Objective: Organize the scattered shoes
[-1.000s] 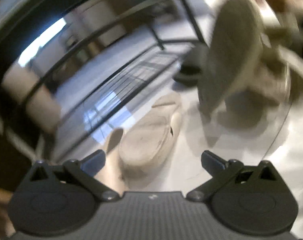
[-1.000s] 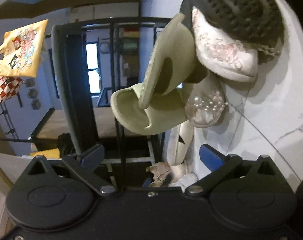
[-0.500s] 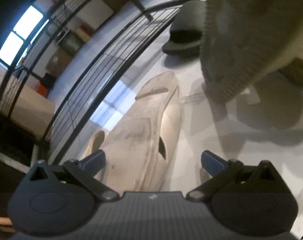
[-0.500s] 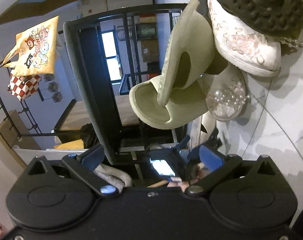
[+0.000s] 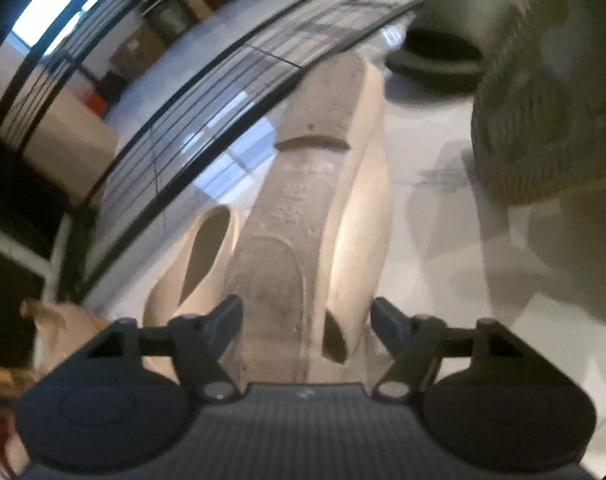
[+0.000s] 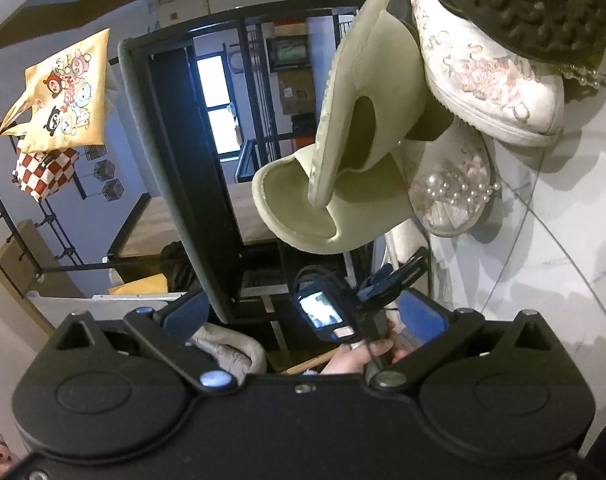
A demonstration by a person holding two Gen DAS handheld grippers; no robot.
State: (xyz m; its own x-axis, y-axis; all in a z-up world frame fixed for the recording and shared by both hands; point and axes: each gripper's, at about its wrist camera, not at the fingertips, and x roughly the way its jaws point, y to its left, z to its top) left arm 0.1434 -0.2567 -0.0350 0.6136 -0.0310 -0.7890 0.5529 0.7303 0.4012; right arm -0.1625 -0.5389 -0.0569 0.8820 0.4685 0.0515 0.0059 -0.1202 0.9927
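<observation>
In the left wrist view a beige flat shoe [image 5: 303, 208] lies sole-up on the glossy white floor, its near end between the fingers of my open left gripper [image 5: 305, 316]. A dark slipper [image 5: 443, 52] lies beyond it. A ribbed olive sole [image 5: 551, 92] fills the upper right. In the right wrist view my right gripper [image 6: 303, 316] is open and empty. Ahead are two olive slippers [image 6: 343, 152], a pearl-trimmed shoe [image 6: 455, 192], an embroidered white shoe [image 6: 491, 80] and a black studded sole [image 6: 515, 4]. The left gripper also shows there [image 6: 367, 292].
A black metal shoe rack [image 5: 207, 92] runs along the left of the beige shoe and shows in the right wrist view [image 6: 191, 152]. A yellow cartoon tote bag [image 6: 63, 92] and a red checked bag [image 6: 43, 168] hang on a wall rack.
My left gripper has moved forward and down onto the beige shoe, which now sits between its fingers. The left gripper and hand have come into the right wrist view.
</observation>
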